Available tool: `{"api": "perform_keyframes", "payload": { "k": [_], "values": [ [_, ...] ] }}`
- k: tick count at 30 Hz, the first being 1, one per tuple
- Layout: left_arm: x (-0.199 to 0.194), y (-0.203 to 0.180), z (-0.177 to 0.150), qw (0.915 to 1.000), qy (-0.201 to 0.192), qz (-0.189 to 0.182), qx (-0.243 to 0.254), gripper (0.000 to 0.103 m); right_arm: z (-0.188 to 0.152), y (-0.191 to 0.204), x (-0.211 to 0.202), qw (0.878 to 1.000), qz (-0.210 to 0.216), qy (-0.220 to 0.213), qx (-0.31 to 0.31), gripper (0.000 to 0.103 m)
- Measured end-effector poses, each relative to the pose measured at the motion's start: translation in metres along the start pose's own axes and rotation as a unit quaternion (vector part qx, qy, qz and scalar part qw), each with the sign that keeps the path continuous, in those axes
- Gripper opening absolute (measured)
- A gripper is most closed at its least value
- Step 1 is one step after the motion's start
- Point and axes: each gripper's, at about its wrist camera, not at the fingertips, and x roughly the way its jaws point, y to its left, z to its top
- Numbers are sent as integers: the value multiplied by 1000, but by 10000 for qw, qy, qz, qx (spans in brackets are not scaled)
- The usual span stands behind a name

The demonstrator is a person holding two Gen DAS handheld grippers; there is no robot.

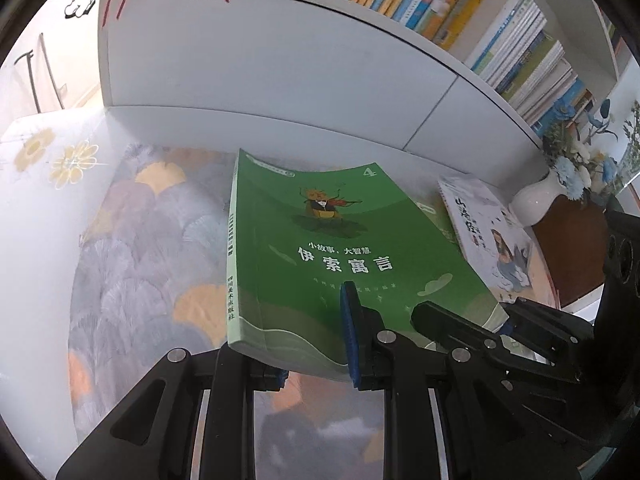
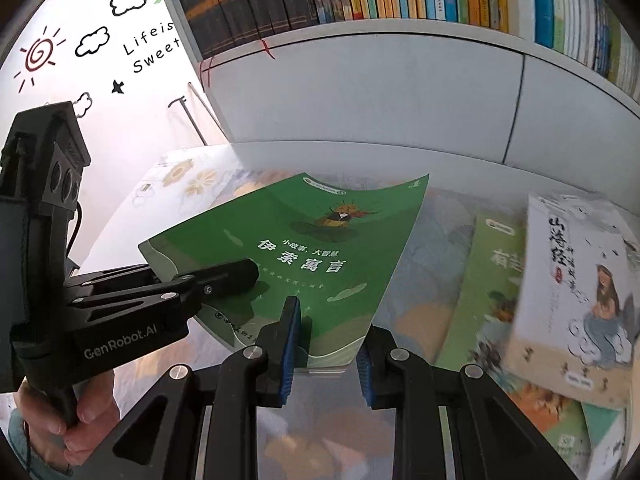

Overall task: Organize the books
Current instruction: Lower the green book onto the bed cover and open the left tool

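Green book (image 1: 320, 248) is held clear of the floral worktop (image 1: 132, 248), clamped at its near edge by both the left tool (image 1: 316, 364) and right tool (image 2: 326, 350). Its long axis is pointed away toward the shelf (image 1: 280, 64) ahead. A bent, glossy cover is shown.

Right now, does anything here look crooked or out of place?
Yes. The green book is bent, its far corner curling up, held by both grippers above the table. The white book lies tilted on other books.
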Motion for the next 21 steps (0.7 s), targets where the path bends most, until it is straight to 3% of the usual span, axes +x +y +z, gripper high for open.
{"api": "perform_keyframes", "payload": {
  "k": [8,12,15,18,21],
  "values": [
    [7,17,-13,9996,201,88,-177,19,-9,2,28,9990,202,346,199,26],
    [-2,25,-16,9994,79,209,-275,19,-6,12,31,9991,215,335,110,26],
    [-4,36,-13,9986,87,313,-414,24,3,21,37,9990,287,340,37,26],
    [2,48,-17,9970,341,414,-567,34,1,22,48,9966,477,667,35,29],
    [1,61,-30,9940,536,544,-783,44,-14,18,50,9931,597,1004,59,40]
  ]
}}
